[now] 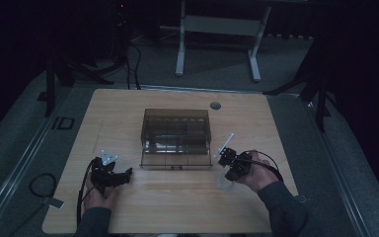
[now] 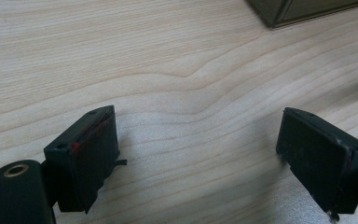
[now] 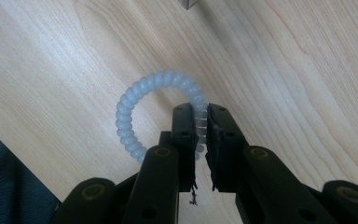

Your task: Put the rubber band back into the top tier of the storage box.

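Note:
A pale translucent spiral hair tie (image 3: 142, 100) lies as a ring on the wooden table. My right gripper (image 3: 200, 121) is shut on the ring's right side, its two black jaws pinching the coil between them. In the high view the right gripper (image 1: 233, 170) sits near the table's front right, with the hair tie (image 1: 223, 181) faint just below it. My left gripper (image 2: 196, 149) hovers low over bare wood, jaws wide apart with nothing between them. From above, the left gripper (image 1: 123, 177) is at the front left, pointing right.
A smoky transparent box (image 1: 176, 138) stands in the middle of the table (image 1: 177, 207), and its corner (image 2: 279, 14) enters the left gripper view. A small white stick-like item (image 1: 227, 142) lies right of the box. A round hole (image 1: 215, 105) sits at the table's back.

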Demonstrator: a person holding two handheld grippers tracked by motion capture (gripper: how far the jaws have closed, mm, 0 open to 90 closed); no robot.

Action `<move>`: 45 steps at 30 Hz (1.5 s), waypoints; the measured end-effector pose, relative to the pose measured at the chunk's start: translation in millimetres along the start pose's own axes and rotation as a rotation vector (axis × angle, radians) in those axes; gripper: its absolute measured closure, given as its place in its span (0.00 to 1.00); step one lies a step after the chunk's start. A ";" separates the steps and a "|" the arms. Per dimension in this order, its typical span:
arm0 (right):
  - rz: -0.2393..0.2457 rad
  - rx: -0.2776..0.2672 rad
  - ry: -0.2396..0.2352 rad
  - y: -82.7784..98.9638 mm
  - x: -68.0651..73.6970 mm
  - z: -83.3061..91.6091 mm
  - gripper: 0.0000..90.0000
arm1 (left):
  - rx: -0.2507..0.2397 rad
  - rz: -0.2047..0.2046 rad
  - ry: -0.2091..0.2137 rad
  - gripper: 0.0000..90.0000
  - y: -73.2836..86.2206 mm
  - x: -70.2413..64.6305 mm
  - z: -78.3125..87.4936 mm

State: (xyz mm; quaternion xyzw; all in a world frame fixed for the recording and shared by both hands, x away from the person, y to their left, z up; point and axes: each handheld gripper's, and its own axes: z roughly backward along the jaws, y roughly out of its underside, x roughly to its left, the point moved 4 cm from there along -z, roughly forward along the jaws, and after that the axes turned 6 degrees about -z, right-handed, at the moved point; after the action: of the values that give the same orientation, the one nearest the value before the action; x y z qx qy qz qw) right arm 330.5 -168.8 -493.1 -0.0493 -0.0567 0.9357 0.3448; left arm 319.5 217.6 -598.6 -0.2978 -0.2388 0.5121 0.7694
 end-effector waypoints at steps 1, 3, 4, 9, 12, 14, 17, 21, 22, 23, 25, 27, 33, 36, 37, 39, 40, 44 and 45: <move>0.000 0.000 0.001 0.1 -0.3 0.8 0.91 | 0.000 0.000 0.000 0.14 0.0 0.0 0.0; 0.001 0.000 0.002 0.1 -0.6 2.0 0.91 | 0.000 0.000 0.000 0.14 0.0 0.0 0.0; 0.002 0.000 0.002 0.1 -0.9 2.7 0.91 | 0.000 0.000 0.000 0.14 0.0 0.0 0.0; 0.005 0.002 0.002 -0.3 -1.0 4.7 0.91 | 0.000 0.001 0.000 0.14 0.0 -0.1 0.0; 0.007 0.003 0.002 -0.7 -0.9 5.6 0.91 | -0.001 0.001 0.000 0.14 -0.1 -0.1 -0.1; 0.008 0.004 0.001 -0.9 -1.0 6.4 0.91 | -0.001 0.002 0.000 0.14 -0.1 -0.1 -0.1; 0.009 0.005 0.001 -1.4 -1.3 8.3 0.91 | -0.002 0.003 -0.001 0.14 -0.1 -0.2 -0.2; 0.014 0.004 0.003 -2.4 -1.4 10.0 0.91 | -0.003 0.003 -0.001 0.14 -0.1 -0.2 -0.2; 0.015 0.005 0.002 -2.8 -1.0 10.7 0.91 | -0.002 0.003 0.000 0.14 -0.1 -0.1 -0.2; 0.019 0.005 0.001 -3.5 -0.7 12.1 0.91 | -0.002 0.002 0.000 0.14 -0.1 -0.1 -0.1; 0.020 0.003 0.001 -4.5 -0.4 14.0 0.91 | -0.002 0.002 0.000 0.14 -0.1 -0.1 -0.1; 0.020 0.000 0.004 -5.6 -0.3 16.3 0.91 | -0.002 0.003 0.000 0.14 -0.1 -0.2 -0.1; 0.031 -0.011 0.005 -9.9 0.0 23.0 0.91 | -0.002 0.002 0.000 0.14 -0.1 -0.1 -0.1; 0.034 -0.016 0.004 -12.1 -0.1 25.0 0.91 | -0.002 0.002 0.000 0.14 -0.1 -0.1 -0.1; 0.034 -0.019 0.004 -12.9 -0.3 25.8 0.91 | -0.002 0.002 0.000 0.14 -0.1 -0.1 -0.1; 0.033 -0.022 0.003 -14.4 -0.4 27.0 0.91 | -0.002 0.002 0.000 0.14 -0.1 -0.1 -0.1; 0.038 -0.025 0.003 -15.5 -0.7 27.5 0.91 | -0.002 0.002 0.000 0.14 -0.1 -0.1 -0.1; 0.038 -0.023 0.001 -18.9 -0.8 29.2 0.91 | -0.001 0.002 0.000 0.14 -0.1 -0.1 -0.1; 0.038 -0.023 0.001 -18.9 -0.8 29.2 0.91 | -0.002 0.002 0.000 0.14 -0.1 -0.1 -0.1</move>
State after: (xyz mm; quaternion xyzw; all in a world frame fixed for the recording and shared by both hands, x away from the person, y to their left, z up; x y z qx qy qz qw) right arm 339.3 -157.1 -461.5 -0.0547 -0.0661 0.9414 0.3262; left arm 319.6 217.4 -598.6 -0.2985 -0.2391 0.5128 0.7687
